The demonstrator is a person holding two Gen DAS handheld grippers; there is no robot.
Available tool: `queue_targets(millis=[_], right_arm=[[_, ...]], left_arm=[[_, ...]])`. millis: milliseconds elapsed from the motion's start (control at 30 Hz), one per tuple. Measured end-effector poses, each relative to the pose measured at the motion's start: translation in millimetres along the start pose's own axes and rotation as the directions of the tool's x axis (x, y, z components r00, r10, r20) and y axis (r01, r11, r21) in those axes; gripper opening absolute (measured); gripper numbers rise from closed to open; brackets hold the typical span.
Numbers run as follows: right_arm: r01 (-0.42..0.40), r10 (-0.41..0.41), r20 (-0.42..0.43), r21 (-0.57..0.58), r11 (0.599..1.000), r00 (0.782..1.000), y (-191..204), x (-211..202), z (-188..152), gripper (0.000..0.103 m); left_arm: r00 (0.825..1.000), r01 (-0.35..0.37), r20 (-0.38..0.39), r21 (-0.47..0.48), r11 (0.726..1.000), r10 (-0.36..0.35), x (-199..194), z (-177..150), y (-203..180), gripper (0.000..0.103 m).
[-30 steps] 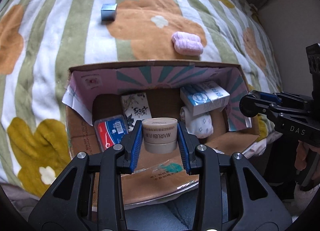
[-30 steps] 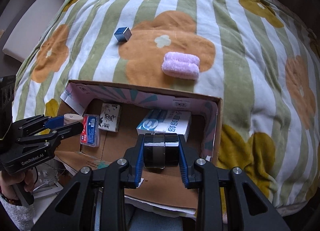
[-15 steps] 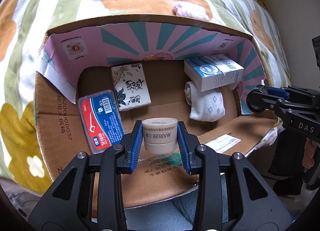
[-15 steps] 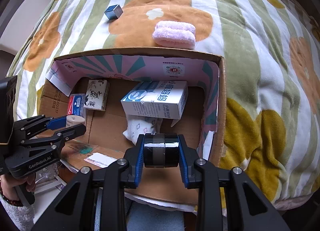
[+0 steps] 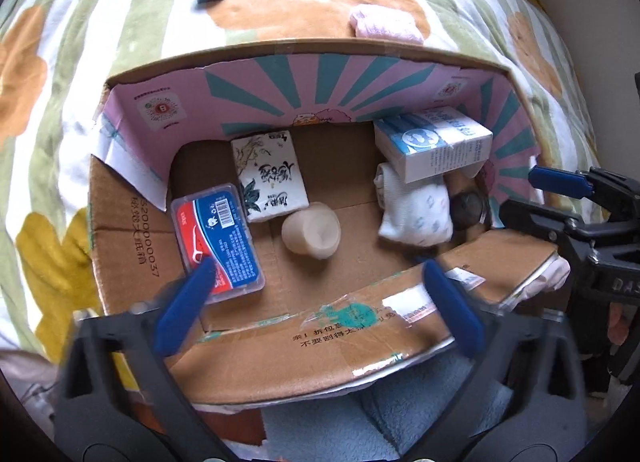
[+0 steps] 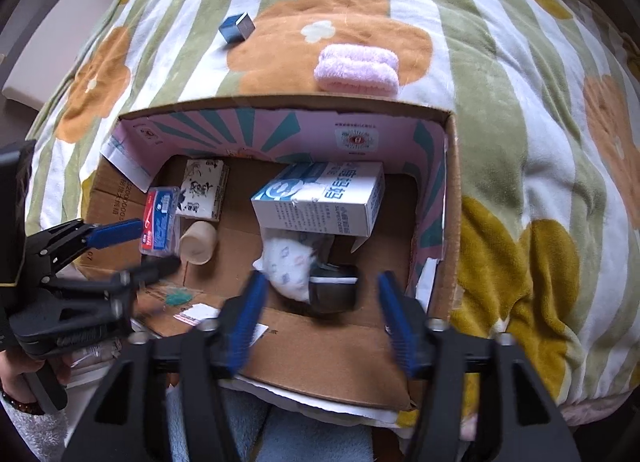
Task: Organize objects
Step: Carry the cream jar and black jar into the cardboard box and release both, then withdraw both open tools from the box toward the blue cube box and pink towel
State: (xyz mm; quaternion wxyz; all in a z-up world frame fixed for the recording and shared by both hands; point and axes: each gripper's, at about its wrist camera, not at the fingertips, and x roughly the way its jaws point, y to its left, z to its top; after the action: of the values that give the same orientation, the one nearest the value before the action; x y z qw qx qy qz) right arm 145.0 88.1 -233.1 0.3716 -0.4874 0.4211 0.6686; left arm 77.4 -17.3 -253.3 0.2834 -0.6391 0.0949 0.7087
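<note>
Both grippers hang over the box (image 5: 132,246) with nothing in them: the left gripper (image 5: 316,302) has its fingers spread wide, and the right gripper (image 6: 320,318) is splayed open too. The cream jar (image 5: 311,231) lies tipped on the box floor, touching the corner of the tissue pack (image 5: 270,178) and just beside the floss case (image 5: 218,238). The dark jar (image 6: 334,288) sits at the right end, pressed against the rolled cloth (image 6: 290,266), which is partly under the blue-white carton (image 6: 320,198). So I'd say the drop-off step is basically done for these two. What's left out on the bed (image 6: 500,102) is the pink towel (image 6: 358,70), lying close behind the box's far wall, and the little blue cube (image 6: 237,28) further back to the left. Next move probably means lifting clear of the box and reaching over that tall back wall, which is the main thing in the way. The towel's soft, so it needs a deep pinch; the cube's small and could skid on the fuzzy blanket.
</note>
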Motion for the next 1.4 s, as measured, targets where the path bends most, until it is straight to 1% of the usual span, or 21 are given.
queue_targets(millis=[33, 67, 133, 167, 300, 433, 500, 600, 800, 833, 867, 900, 967, 1100, 1333, 1400], right_arm=[[-0.008, 0.008, 0.01, 0.004, 1.0, 1.0, -1, -3, -1, 0.071], [-0.01, 0.01, 0.022, 0.008, 1.0, 1.0, -2, -5, -2, 0.075], [-0.013, 0.013, 0.016, 0.011, 1.0, 1.0, -3, -7, -4, 0.078], [-0.015, 0.015, 0.007, 0.012, 1.0, 1.0, -3, -6, -5, 0.078], [-0.027, 0.026, 0.017, 0.025, 0.999, 1.0, -5, -8, -11, 0.078], [-0.014, 0.013, 0.017, 0.025, 1.0, 1.0, -5, -6, -14, 0.078], [0.0, 0.0, 0.009, 0.022, 1.0, 1.0, -5, -3, -15, 0.078], [-0.002, 0.002, -0.006, 0.023, 1.0, 1.0, -4, 0, -16, 0.078], [-0.002, 0.003, -0.031, 0.032, 0.999, 1.0, 1, 5, -14, 0.078], [0.002, -0.001, -0.034, 0.035, 0.999, 0.999, 1, 5, -13, 0.08], [0.002, 0.0, -0.039, 0.042, 0.999, 0.999, 1, 6, -13, 0.087], [-0.002, 0.005, -0.049, 0.049, 0.999, 0.999, 2, 6, -13, 0.089], [-0.017, 0.021, -0.062, 0.057, 0.998, 0.998, 3, 7, -11, 0.1], [-0.02, 0.024, -0.057, 0.063, 0.998, 0.998, 7, 6, -6, 0.101], [-0.039, 0.041, -0.028, 0.069, 0.997, 0.999, 12, -1, 4, 0.101], [-0.059, 0.061, -0.019, 0.087, 0.994, 0.998, 12, -5, 9, 0.101]], left_arm=[[1.0, 0.014, -0.001, -0.008, 1.0, -0.014, -1, -1, 0, 0.103], [1.0, 0.016, -0.004, -0.015, 1.0, -0.016, -2, -2, 1, 0.103], [1.0, 0.008, -0.01, -0.023, 1.0, -0.008, -5, -5, 0, 0.103], [1.0, 0.002, -0.011, -0.028, 1.0, -0.003, -7, -6, 0, 0.103], [1.0, -0.003, -0.01, -0.046, 0.999, 0.003, -15, -9, 0, 0.103], [1.0, -0.013, -0.001, -0.029, 0.999, 0.013, -16, -10, -2, 0.103], [1.0, -0.003, -0.002, -0.032, 0.999, 0.003, -13, -11, -2, 0.103], [0.999, 0.028, -0.014, -0.046, 0.999, -0.029, -7, -13, -1, 0.103], [1.0, 0.017, -0.02, -0.013, 1.0, -0.017, -7, -12, -5, 0.103], [1.0, 0.014, -0.02, -0.008, 1.0, -0.014, -8, -11, -5, 0.103], [1.0, 0.01, -0.019, -0.002, 1.0, -0.01, -8, -10, -4, 0.103], [1.0, 0.007, -0.017, 0.003, 1.0, -0.007, -9, -9, -3, 0.103], [1.0, 0.004, 0.0, 0.011, 1.0, -0.004, -13, -6, -1, 0.103], [0.999, 0.015, 0.04, 0.019, 1.0, -0.016, -23, 0, 3, 0.103], [0.997, -0.046, 0.067, 0.034, 0.998, 0.043, -40, 20, 15, 0.103], [0.993, -0.074, 0.095, 0.032, 0.997, 0.071, -50, 27, 20, 0.103]])
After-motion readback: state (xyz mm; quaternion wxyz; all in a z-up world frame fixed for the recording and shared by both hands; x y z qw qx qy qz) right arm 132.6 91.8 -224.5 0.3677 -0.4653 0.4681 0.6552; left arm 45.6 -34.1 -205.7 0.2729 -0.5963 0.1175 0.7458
